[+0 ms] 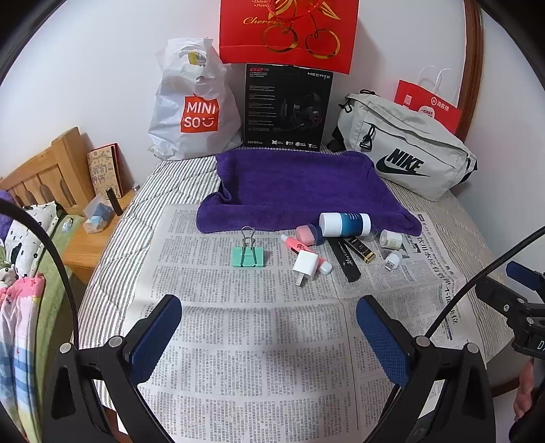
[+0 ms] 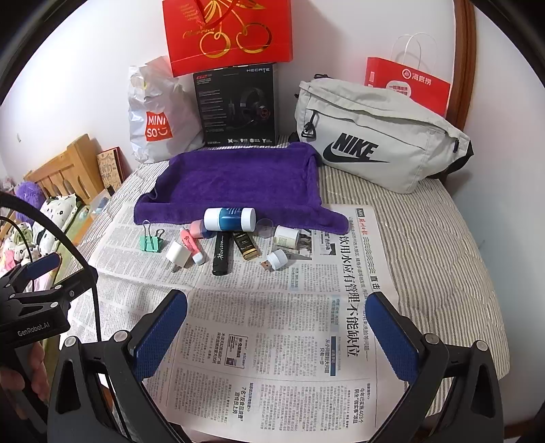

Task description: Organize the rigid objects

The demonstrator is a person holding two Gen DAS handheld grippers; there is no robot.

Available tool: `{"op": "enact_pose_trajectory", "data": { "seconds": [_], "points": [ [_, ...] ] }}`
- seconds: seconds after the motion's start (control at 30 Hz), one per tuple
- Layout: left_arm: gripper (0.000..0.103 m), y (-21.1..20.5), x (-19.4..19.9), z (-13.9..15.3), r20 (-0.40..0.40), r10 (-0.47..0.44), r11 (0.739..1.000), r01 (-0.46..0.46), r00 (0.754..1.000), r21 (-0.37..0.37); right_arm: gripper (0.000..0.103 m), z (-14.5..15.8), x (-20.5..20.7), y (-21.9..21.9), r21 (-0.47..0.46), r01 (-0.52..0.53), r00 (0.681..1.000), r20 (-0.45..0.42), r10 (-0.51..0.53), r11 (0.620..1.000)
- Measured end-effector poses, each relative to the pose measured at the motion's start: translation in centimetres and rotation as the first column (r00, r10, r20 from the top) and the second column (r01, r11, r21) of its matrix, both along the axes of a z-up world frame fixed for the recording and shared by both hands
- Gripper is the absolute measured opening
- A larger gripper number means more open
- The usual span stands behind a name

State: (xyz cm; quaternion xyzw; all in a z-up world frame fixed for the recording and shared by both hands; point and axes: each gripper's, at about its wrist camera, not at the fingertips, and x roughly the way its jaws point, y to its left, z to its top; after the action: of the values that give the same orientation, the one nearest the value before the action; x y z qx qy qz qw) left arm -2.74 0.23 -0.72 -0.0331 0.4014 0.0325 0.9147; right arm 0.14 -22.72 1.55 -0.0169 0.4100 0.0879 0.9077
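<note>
Small rigid items lie on newspaper (image 1: 255, 323) just in front of a purple towel (image 1: 299, 184): a mint binder clip (image 1: 248, 255) (image 2: 150, 242), a white charger plug (image 1: 305, 267) (image 2: 177, 255), a pink highlighter (image 1: 306, 250) (image 2: 192, 246), a blue-and-white bottle (image 1: 344, 224) (image 2: 230, 218), a black tube (image 2: 221, 254), a gold-capped tube (image 2: 246, 246), a small white jar (image 2: 286, 235) and a white USB plug (image 2: 275, 260). My left gripper (image 1: 269, 335) is open and empty, well short of the clip. My right gripper (image 2: 281, 335) is open and empty, short of the pile.
Against the wall stand a Miniso bag (image 1: 190, 112), a black headset box (image 1: 287, 109), a red cherry bag (image 1: 287, 30), a grey Nike pouch (image 1: 405, 150) and a red paper bag (image 2: 407, 85). A wooden nightstand (image 1: 88, 238) sits left of the striped bed.
</note>
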Motion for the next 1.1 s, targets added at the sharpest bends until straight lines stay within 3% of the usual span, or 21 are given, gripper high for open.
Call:
{"op": "enact_pose_trajectory", "data": {
  "seconds": [1.1],
  "points": [
    [0.103,0.22,-0.36,0.95,-0.003,-0.005,1.0,0.005,1.0,0.001,0.103,0.06,-0.35,0.28,-0.005,0.001,1.0,-0.001,-0.001,1.0]
  ]
}}
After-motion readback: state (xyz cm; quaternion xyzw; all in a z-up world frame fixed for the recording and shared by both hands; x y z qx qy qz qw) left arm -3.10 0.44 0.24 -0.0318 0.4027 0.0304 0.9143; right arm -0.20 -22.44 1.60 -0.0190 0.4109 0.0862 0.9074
